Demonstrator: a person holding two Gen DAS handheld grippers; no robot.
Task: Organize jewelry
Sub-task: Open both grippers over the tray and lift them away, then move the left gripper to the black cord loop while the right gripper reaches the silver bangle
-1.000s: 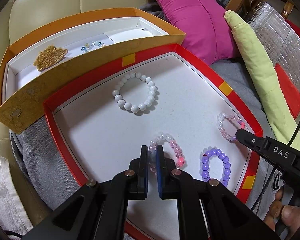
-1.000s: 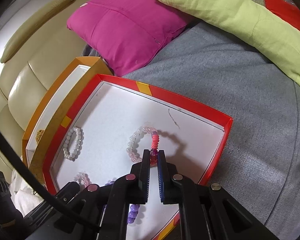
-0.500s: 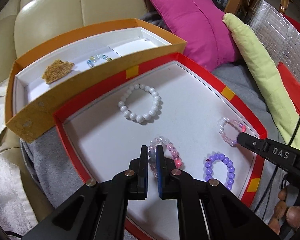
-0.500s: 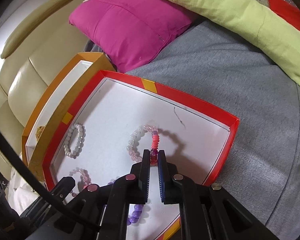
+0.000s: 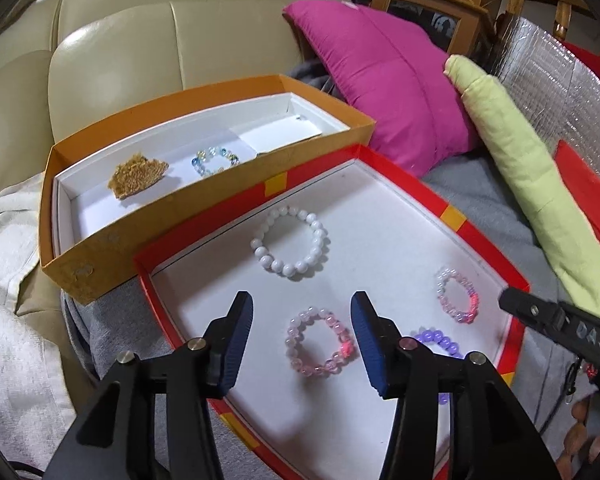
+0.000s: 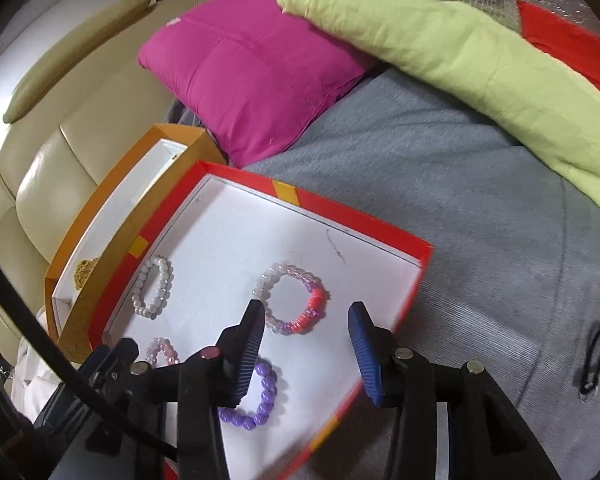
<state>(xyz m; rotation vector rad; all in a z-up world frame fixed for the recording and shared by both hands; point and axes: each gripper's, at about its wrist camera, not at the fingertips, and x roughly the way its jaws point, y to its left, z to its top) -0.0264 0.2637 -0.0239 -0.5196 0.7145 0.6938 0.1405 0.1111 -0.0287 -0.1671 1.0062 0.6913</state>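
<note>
Left gripper (image 5: 302,336): its jaws are opening, blue pads standing apart and pressing on nothing; the pale pink bracelet (image 5: 321,347) is lying flat on the tray floor between them in view.
Right gripper (image 6: 306,338): its jaws are opening too, fingers spread and gripping nothing; the pink-and-coral bracelet (image 6: 292,298) is lying loose on the tray floor, showing just beyond the left pad at about 11 o'clock.
Purple bracelet (image 6: 256,398): is resting near the tray's front edge, partly hidden behind the right gripper's left finger, at 7 o'clock from the pink-and-coral bracelet.
Red tray (image 5: 384,160): is sitting on a grey blanket (image 6: 460,200), holding four bracelets well apart from one another.
White bracelet (image 5: 289,246): is lying at 12 o'clock from the left gripper, towards the tray's far side.
Orange box (image 5: 112,232): is touching the tray's far-left wall, at 10 o'clock; a gold piece (image 5: 137,175) and a blue-and-clear bracelet (image 5: 215,159) are lying inside.
Magenta cushion (image 6: 252,64): is leaning at 12 o'clock beyond the tray, a green bolster (image 6: 460,52) beside it.
</note>
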